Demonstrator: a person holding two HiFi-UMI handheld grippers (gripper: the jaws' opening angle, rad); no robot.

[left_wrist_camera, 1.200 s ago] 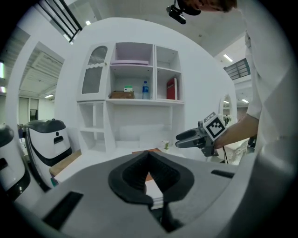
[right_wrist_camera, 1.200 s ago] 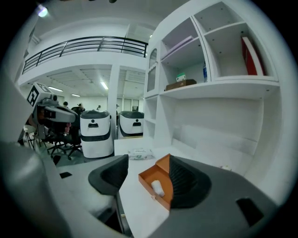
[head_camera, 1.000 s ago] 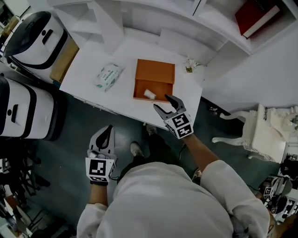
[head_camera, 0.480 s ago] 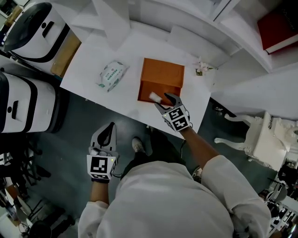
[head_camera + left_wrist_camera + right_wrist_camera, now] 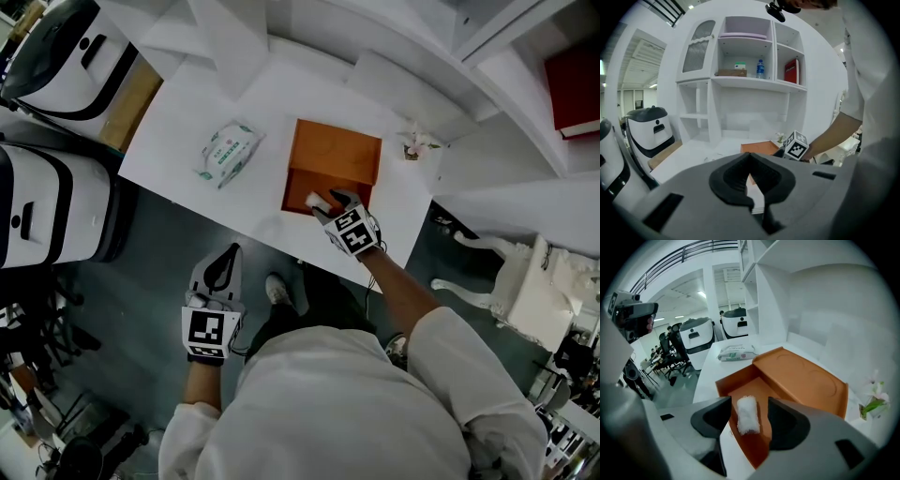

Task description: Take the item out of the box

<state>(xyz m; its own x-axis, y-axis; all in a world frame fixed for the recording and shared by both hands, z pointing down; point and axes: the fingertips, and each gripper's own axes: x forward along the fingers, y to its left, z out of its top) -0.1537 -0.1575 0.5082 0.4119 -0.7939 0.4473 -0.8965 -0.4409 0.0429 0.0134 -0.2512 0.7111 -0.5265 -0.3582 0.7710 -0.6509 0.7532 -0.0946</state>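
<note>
An open orange box (image 5: 336, 155) lies on the white table (image 5: 272, 98), its lid folded back. In its tray lies a small white roll (image 5: 313, 200), also plain in the right gripper view (image 5: 747, 416). My right gripper (image 5: 330, 202) dips into the tray's near end with its jaws (image 5: 749, 405) astride the roll. The jaws have just been closing, but a gap still shows on each side, so the pads are off it. My left gripper (image 5: 221, 270) hangs below the table's front edge, over the floor, with its jaws (image 5: 751, 176) together and nothing in them.
A pack of wet wipes (image 5: 225, 152) lies left of the box. A small flower sprig (image 5: 415, 145) stands at the box's far right. White shelving rises behind the table. Two white machines (image 5: 47, 56) stand left; a white chair (image 5: 534, 281) is right.
My right gripper has come down and forward from the table's front edge into the box, over the roll. My left gripper has drifted slightly toward the table.
</note>
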